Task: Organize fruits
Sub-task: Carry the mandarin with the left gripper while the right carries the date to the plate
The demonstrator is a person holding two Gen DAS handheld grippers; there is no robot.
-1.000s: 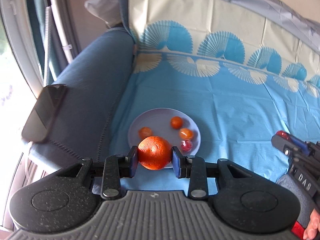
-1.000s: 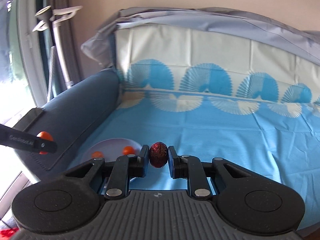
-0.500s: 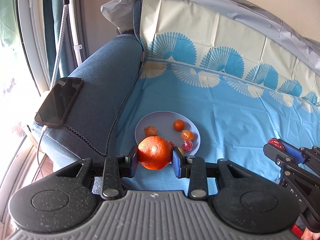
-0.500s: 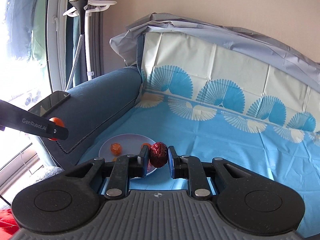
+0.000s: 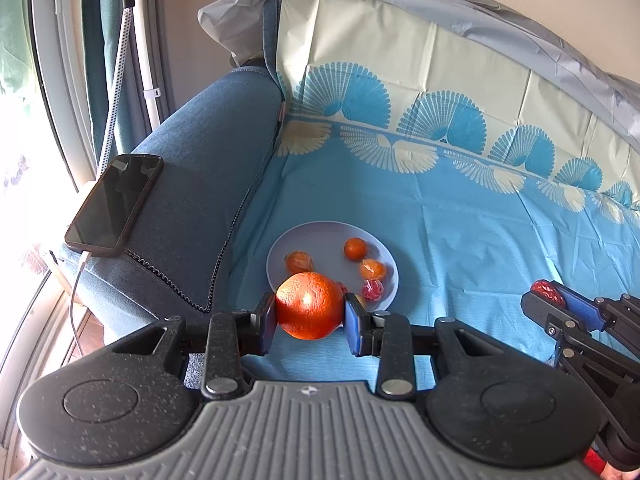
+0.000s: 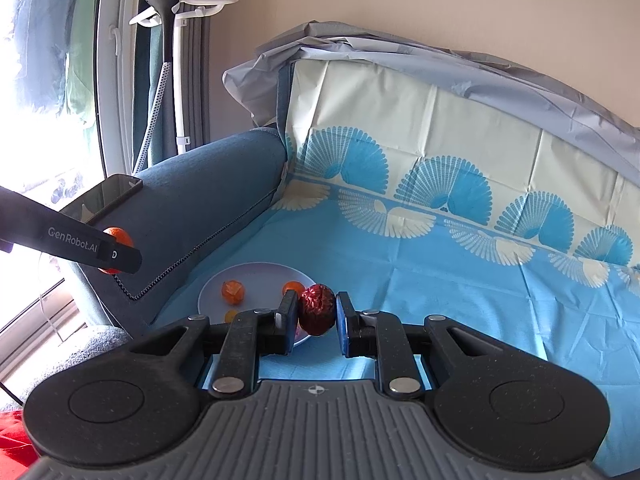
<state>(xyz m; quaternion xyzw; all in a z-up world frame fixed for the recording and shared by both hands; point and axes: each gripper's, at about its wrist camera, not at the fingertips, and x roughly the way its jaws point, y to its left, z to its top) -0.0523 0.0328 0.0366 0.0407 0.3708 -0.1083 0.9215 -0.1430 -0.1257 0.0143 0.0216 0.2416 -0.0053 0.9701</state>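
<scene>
The left gripper (image 5: pixel 310 322), marked "GenRobot.AI", clamps an orange (image 5: pixel 309 305) above the plate (image 5: pixel 320 232) of small fruits on the sofa's blue cover (image 5: pixel 460 240). The right gripper (image 6: pixel 317 316) pinches a wrinkled red date (image 6: pixel 317 309) nearby.

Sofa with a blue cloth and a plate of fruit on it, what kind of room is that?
Probably a living room at home. A blue sofa with a patterned cloth over the seat, a phone charging on the armrest, and a window with curtains beside it all point that way.
</scene>
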